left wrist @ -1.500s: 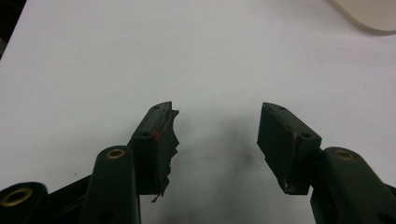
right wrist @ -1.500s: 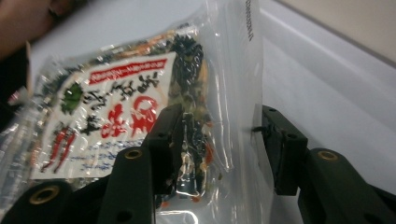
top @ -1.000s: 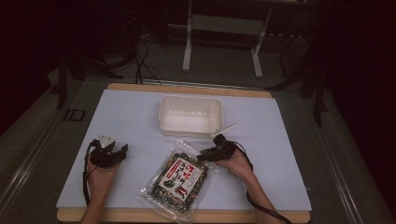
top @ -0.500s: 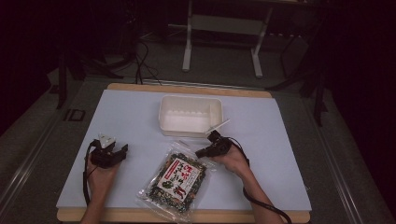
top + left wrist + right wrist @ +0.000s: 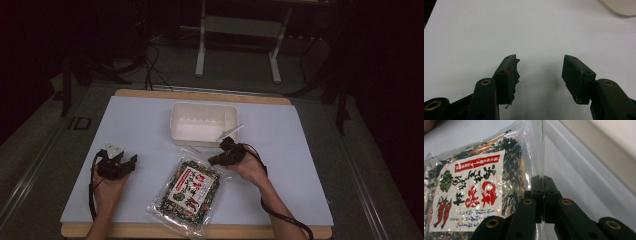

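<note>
Snack bag [image 5: 189, 192] lies flat on the white table [image 5: 300, 165], near the front edge, between the two hands, label up: white panel with red and black print, dark dried bits inside clear film. Right gripper [image 5: 216, 159] has just closed on the bag's clear top edge; right gripper view shows both jaws pressed together with the film seam [image 5: 540, 152] pinched between them and running up from the tips. That corner is slightly lifted off the table. White container [image 5: 202, 124] sits just behind the bag, a white strip [image 5: 229, 133] leaning over its near right rim. Left gripper [image 5: 540, 75] is released, jaws wide apart over bare table, nothing between them, well left of the bag.
</note>
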The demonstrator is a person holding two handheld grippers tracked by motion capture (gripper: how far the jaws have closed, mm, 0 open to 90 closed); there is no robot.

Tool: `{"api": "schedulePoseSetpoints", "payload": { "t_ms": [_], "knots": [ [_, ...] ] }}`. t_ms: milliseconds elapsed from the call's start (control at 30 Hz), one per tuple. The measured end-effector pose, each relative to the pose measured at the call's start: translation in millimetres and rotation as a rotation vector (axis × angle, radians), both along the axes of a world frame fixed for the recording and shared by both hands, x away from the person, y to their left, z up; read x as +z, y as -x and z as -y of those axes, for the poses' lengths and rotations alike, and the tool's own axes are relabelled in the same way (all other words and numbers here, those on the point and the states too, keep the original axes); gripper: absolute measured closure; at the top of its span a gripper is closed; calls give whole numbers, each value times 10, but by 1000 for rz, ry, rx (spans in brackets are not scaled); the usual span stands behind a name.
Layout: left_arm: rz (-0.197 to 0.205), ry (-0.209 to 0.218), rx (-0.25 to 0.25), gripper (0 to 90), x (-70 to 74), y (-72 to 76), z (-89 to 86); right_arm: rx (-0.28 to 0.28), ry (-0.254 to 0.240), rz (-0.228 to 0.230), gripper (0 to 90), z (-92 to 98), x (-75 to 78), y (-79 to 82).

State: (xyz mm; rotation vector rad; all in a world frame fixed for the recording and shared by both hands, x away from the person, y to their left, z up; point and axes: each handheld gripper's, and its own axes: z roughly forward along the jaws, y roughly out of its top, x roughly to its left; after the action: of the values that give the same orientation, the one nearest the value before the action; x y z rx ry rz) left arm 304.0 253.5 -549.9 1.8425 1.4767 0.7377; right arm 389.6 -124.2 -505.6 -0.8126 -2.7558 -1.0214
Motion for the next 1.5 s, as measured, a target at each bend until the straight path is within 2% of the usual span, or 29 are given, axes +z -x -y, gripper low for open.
{"api": "schedulePoseSetpoints", "payload": {
  "t_ms": [67,400,567,767,867,1067,1167,1233,1500],
  "knots": [
    [1,0,0,458,0,0,1,11,-7,18,894,0,82,-7],
    [2,0,-3,458,2,3,-1,16,-15,62,895,-38,283,-39],
    [3,3,-5,458,2,4,0,18,-25,97,896,-52,433,-52],
    [6,9,-1,458,-1,2,-1,21,-12,126,896,-63,554,-51],
    [4,11,-1,458,0,2,-4,19,-13,148,896,-65,663,-66],
    [4,5,-5,458,0,1,-3,17,-19,162,896,-57,781,-88],
    [2,3,-5,457,1,3,0,26,-37,150,896,-49,817,-97],
    [3,3,-4,457,0,3,4,28,-27,160,896,-48,844,-93],
    [3,0,-6,456,1,5,6,13,-39,177,896,4,958,-111]
  ]
}}
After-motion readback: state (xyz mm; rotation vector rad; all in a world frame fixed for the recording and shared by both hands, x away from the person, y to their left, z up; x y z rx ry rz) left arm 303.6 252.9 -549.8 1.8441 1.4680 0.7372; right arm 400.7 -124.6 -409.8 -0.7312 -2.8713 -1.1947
